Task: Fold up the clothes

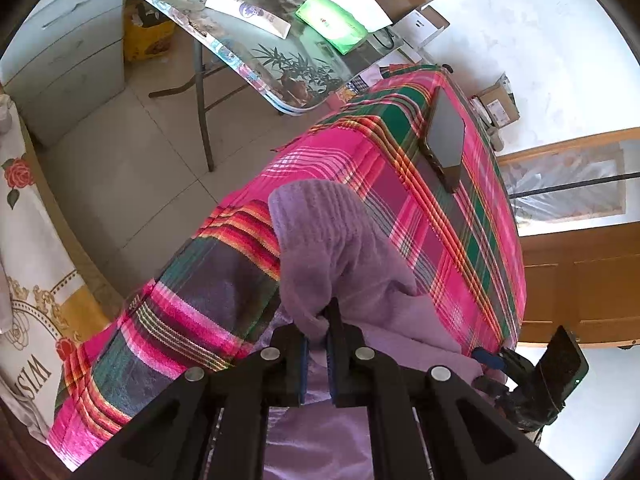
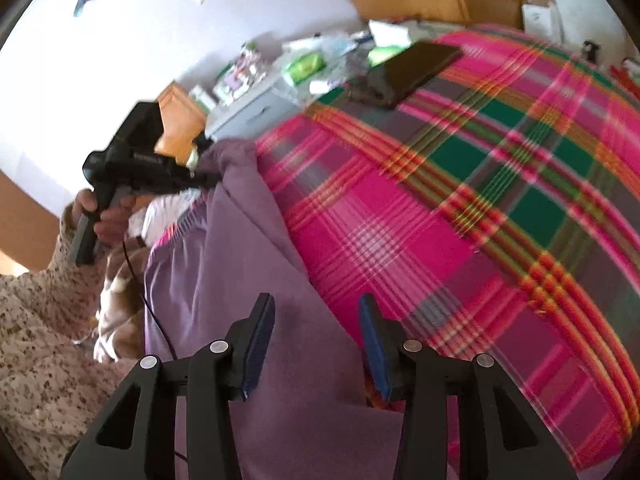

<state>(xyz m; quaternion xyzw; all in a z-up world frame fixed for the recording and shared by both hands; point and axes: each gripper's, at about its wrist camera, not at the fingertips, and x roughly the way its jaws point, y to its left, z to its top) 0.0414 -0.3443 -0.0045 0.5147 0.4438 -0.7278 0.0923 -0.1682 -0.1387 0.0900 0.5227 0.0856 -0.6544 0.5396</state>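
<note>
A lilac knitted garment (image 1: 320,240) lies on a bed covered by a pink, green and orange plaid cloth (image 1: 432,216). My left gripper (image 1: 318,332) is shut on a bunched fold of the garment, which rises in a hump just ahead of its fingers. The right wrist view shows the same left gripper (image 2: 200,178) pinching the garment's far corner, held by a person's hand (image 2: 108,216). My right gripper (image 2: 316,308) stands open above the smooth near part of the garment (image 2: 240,260), with the cloth below the gap and its pads not pressing on it. It shows at the lower right in the left wrist view (image 1: 486,370).
A dark phone in a case (image 1: 446,140) (image 2: 416,66) lies on the plaid cloth farther up the bed. A folding table (image 1: 240,52) with green packets stands beyond the bed's edge over a tiled floor. The person's speckled sleeve (image 2: 36,340) fills the lower left.
</note>
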